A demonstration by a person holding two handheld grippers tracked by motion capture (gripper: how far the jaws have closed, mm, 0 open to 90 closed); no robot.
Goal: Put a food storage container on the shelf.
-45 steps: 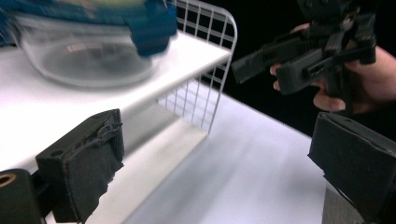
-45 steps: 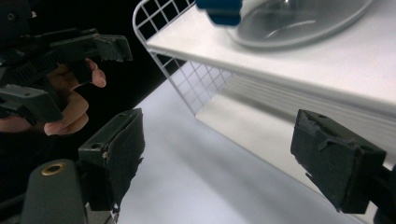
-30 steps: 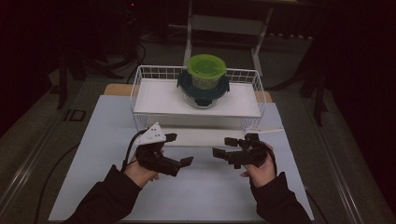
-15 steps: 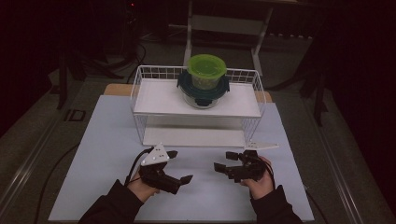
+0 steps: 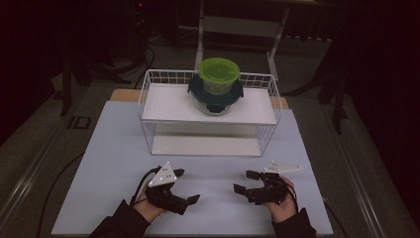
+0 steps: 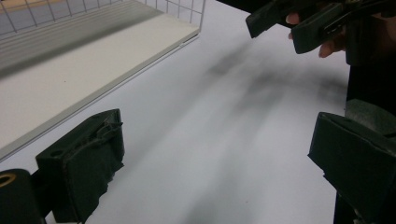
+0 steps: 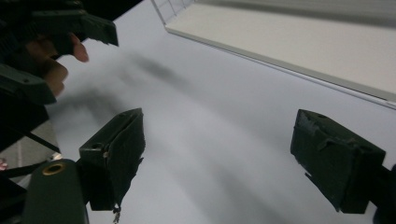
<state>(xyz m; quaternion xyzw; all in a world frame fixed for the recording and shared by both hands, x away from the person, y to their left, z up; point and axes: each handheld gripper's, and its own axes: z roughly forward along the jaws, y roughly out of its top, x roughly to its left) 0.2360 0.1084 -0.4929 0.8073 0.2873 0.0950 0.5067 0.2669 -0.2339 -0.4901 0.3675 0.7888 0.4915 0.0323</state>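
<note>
A green-lidded tub (image 5: 219, 74) sits stacked on a larger clear tub with a dark teal lid (image 5: 215, 99), on the top shelf of a white wire rack (image 5: 163, 106). Both grippers hover low over the white table (image 5: 114, 148), in front of the rack. My left gripper (image 5: 187, 186) is open and holds nothing. My right gripper (image 5: 241, 181) faces it, also open with nothing in it. In the left gripper view, wide-apart jaws frame bare table, with the right gripper (image 6: 280, 28) at top right. The right gripper view has the left gripper (image 7: 70, 32) at top left.
The rack's white bottom board (image 5: 205, 145) lies on the table just beyond the grippers and also appears as a board edge (image 6: 70, 79) (image 7: 303, 42) in both gripper views. A metal stand (image 5: 242, 25) rises behind the table. Dark floor surrounds it.
Both hands have drawn back from the rack toward the table's front edge. Both grippers stay open and hold nothing.
</note>
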